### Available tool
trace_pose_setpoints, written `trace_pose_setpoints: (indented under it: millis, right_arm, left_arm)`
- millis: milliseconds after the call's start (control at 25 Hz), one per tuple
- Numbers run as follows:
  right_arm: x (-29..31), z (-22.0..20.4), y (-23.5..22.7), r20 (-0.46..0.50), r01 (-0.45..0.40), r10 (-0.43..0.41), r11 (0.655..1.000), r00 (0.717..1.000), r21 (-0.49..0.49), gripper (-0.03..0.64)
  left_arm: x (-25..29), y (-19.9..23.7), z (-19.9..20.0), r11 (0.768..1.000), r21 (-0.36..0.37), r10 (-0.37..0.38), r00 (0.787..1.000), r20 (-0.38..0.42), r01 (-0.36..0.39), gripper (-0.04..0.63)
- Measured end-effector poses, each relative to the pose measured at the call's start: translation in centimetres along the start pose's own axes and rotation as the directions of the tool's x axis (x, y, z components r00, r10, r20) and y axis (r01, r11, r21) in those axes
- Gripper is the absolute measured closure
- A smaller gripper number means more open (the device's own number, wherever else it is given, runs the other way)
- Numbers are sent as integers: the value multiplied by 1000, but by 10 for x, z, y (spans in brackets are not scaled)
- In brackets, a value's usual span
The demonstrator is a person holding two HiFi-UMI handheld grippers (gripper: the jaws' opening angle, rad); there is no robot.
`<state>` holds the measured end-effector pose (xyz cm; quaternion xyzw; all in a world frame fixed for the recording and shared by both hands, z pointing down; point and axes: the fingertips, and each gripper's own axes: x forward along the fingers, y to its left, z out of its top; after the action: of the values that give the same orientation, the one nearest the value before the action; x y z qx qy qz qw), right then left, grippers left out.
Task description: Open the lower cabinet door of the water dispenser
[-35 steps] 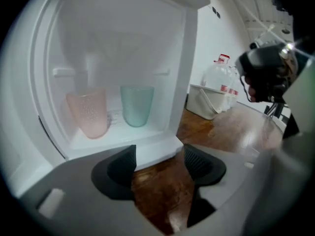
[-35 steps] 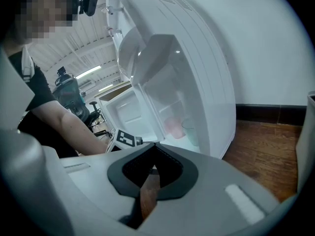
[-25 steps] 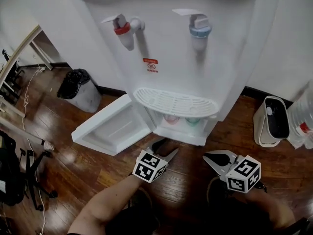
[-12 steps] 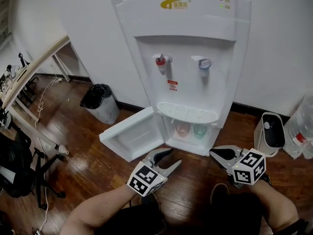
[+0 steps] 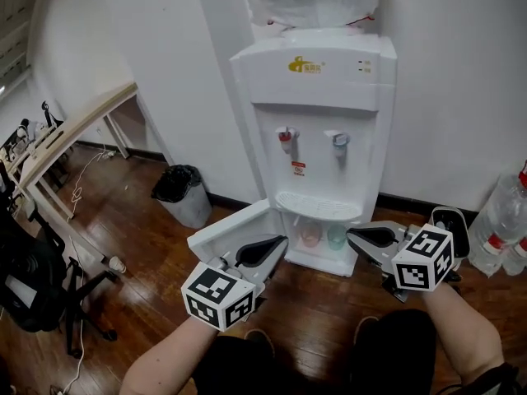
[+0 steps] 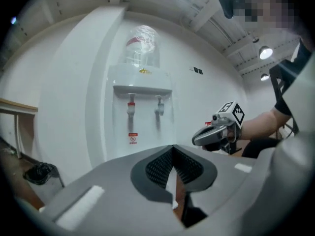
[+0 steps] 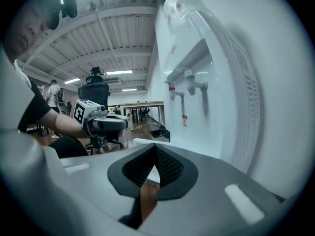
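We note smooth white plastic on the water dispenser ahead of the left gripper, a glossy dark wood floor beneath, and matt ribbed pads within.

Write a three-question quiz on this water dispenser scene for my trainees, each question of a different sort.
1. True or false: the lower cabinet door of the water dispenser is shut.
2. In the head view, what stands on the floor by the wall, left of the dispenser? A) a black bin B) a ladder C) a fridge
3. Fill in: inside the open cabinet stand ___ cups.

Key: 1 false, it is swung open to the left; 2 A; 3 two.
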<state>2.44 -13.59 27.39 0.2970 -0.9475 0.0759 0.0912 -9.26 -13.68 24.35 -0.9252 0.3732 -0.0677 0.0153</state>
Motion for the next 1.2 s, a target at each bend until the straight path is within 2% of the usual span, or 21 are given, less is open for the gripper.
trace_pose_setpoints:
  millis: [160,280,400,480,560,600,680,760,840,960,1200]
  right_arm:
    - [-2,34,26,60,-55,54,998,997,16,615]
    - [-2,43,27,70,-38,34,998,997,47,615]
    - [2,43,26,79,-30,22,994,997,104,615]
    - [7,43,25,79,-28,18,991,997,130,615]
    - [9,37,26,83,-20,7,988,997,155,615]
    - [9,31,27,83,-17,4,986,997,163,615]
    - [12,18,25,61,-18,8,987,998,161,615]
    - [14,9,24,35,-37,32,987,999,159,615]
    - [13,9,26,44,-58,51,985,998,160,615]
    - [12,9,29,42,-54,49,990,998,128,615]
    - [11,12,33,30,-44,42,997,999,65,617]
  left_arm:
    - [-10,-25,30,994,-102,-34,999,33,37,443]
    - [-16,-37,53,990,-137,-32,997,65,41,443]
    - [-25,-45,71,977,-198,-57,991,121,80,450]
    - [-26,-39,67,986,-164,-9,991,131,31,463]
    - [-24,-32,44,988,-147,54,995,83,-41,465]
    - [-24,-31,30,987,-156,56,997,46,-48,476]
    - [-25,-32,18,988,-150,34,999,5,-32,513]
    - [-28,-32,18,994,-109,27,1000,8,-26,541]
    - [-31,-30,15,992,-128,10,1000,10,-9,583]
    - [-37,-25,13,985,-175,-11,1000,16,13,595]
    - [-38,-29,6,990,-130,-55,998,-11,53,595]
